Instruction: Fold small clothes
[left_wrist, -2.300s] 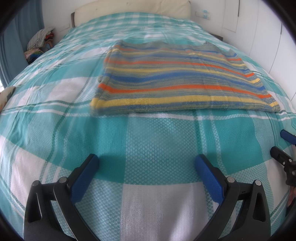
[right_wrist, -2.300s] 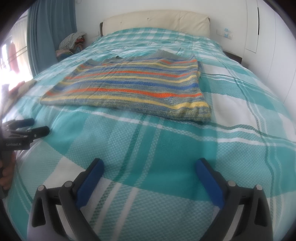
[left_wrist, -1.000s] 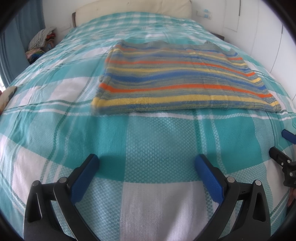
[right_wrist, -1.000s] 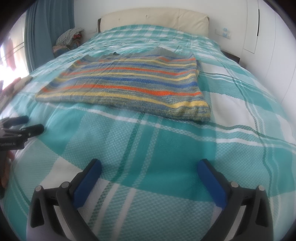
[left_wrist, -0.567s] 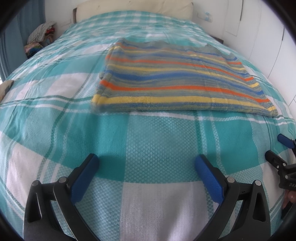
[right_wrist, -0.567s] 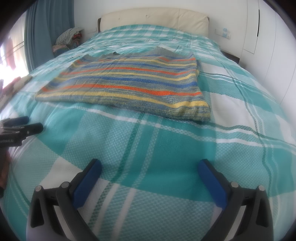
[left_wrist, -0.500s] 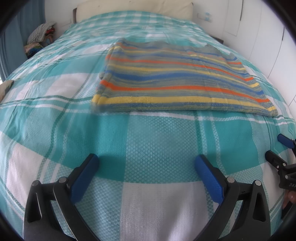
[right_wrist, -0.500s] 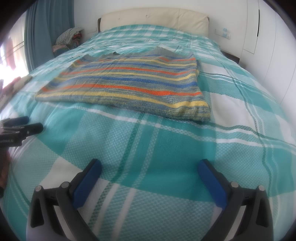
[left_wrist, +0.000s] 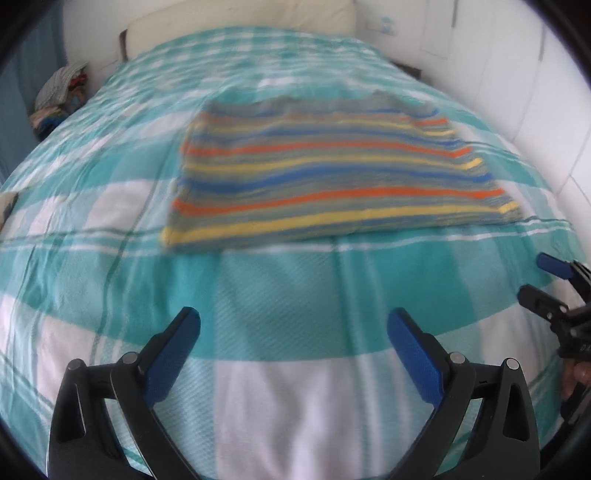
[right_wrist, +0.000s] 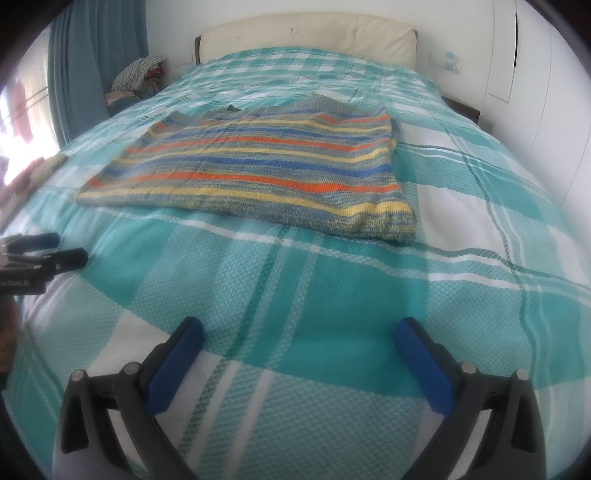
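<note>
Lying flat on the teal-and-white checked bed (right_wrist: 332, 295), the striped knitted sweater (right_wrist: 266, 166) sits mid-mattress, its hem nearest the cameras. The left tool (left_wrist: 291, 325) hangs released above the bedspread, well short of the hem, empty. The right tool (right_wrist: 299, 332) is likewise spread wide and empty. A heap of clothes (right_wrist: 136, 81) sits beside the curtain (right_wrist: 85, 66).
</note>
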